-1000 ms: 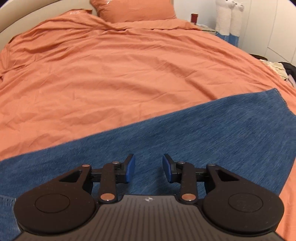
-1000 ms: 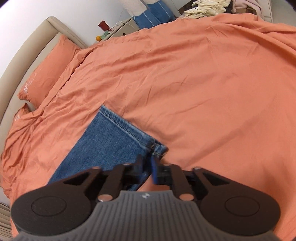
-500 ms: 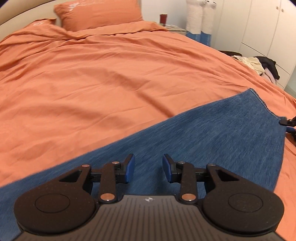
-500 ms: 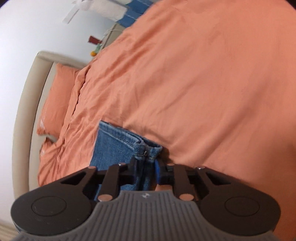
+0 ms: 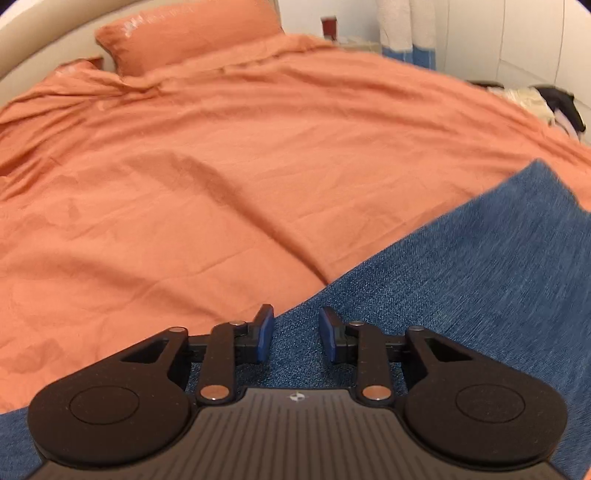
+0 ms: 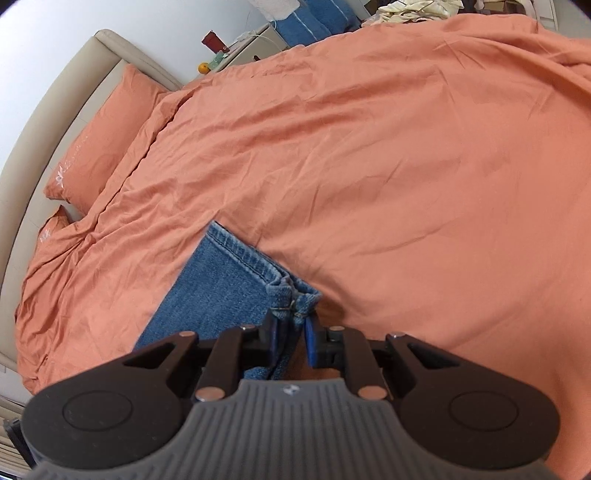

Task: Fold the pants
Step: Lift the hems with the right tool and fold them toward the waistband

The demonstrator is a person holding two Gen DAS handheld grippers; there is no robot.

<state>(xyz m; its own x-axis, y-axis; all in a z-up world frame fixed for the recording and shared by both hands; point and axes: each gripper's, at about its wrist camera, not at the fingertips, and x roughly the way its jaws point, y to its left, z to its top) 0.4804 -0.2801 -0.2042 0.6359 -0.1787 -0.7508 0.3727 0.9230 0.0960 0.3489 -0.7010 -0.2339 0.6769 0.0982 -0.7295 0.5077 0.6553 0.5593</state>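
Blue denim pants (image 5: 461, 291) lie on the orange bed cover (image 5: 221, 177), running from lower left to upper right in the left wrist view. My left gripper (image 5: 295, 328) is open and empty, low over the pants near their upper edge. In the right wrist view the pants' hem end (image 6: 236, 280) shows its stitched cuff. My right gripper (image 6: 291, 328) is shut on the bunched corner of that hem (image 6: 291, 295) and holds it slightly off the cover.
Orange pillows (image 5: 184, 33) lie at the beige headboard (image 6: 55, 103). A nightstand (image 6: 251, 44) with a red cup (image 6: 211, 38) and small items stands beside the bed. Loose clothes (image 5: 532, 99) are heaped past the bed's far edge, near white cupboards.
The left gripper has shifted toward the pants' upper edge, so more orange cover shows ahead. The right gripper stays clamped on the hem corner, and its view has swung and levelled.
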